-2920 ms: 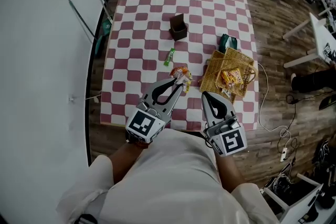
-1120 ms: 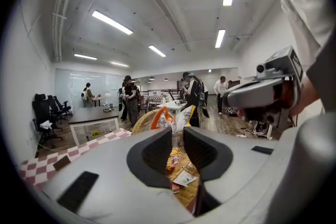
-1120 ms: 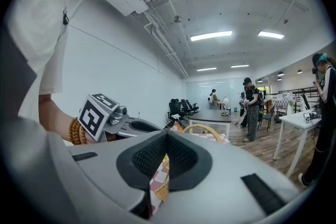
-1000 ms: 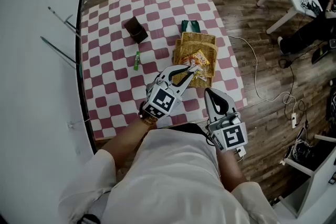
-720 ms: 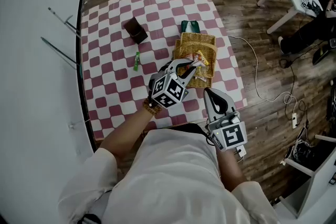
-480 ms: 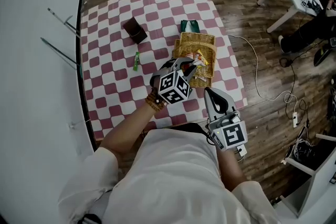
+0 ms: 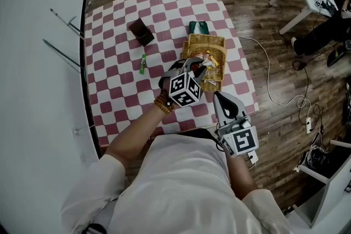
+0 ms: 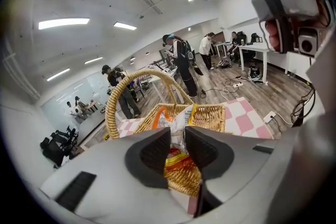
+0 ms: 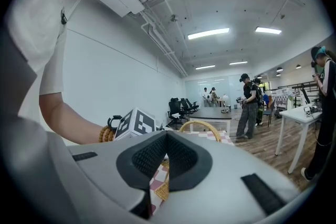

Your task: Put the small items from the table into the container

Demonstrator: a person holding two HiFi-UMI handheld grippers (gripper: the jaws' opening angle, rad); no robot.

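Table (image 7: 109,96), left to right:

- Brown box (image 7: 142,31) at about 11 o'clock on the cloth, upright and well apart from the action. It may not count as a small item, so I'd leave it.
- Green stick pack (image 7: 142,63) just beside the box, on its 6 o'clock side, lying flat on the cloth. Not yet collected, and likely the next pick.
- Left gripper (image 7: 198,68) is tilted down over the near rim of the basket (image 7: 207,38). It comes in from 7 o'clock, which clears the hoop handle (image 8: 118,97). Its jaws are opening. The snack packet (image 8: 177,157) sits in the gap between them, hanging into the basket mouth, and the pads look to be letting go rather than clamping. I read this as the release step. The nose-down angle lets the packet slide off into the basket instead of catching the wicker edge.
- The basket sits at 3 o'clock on the table, with other wrappers inside.
- Dark green pouch (image 7: 198,27) touches the basket's far wall at 12 o'clock, on the cloth. It's outside the basket, so it also remains to do.
- Right gripper (image 7: 219,97) is at 5 o'clock from the basket, near the table's front edge. Its claw is clenched with nothing in it, and it's parked clear of the left arm's path.

Risk: the packet could hang on the rim if it drops short.
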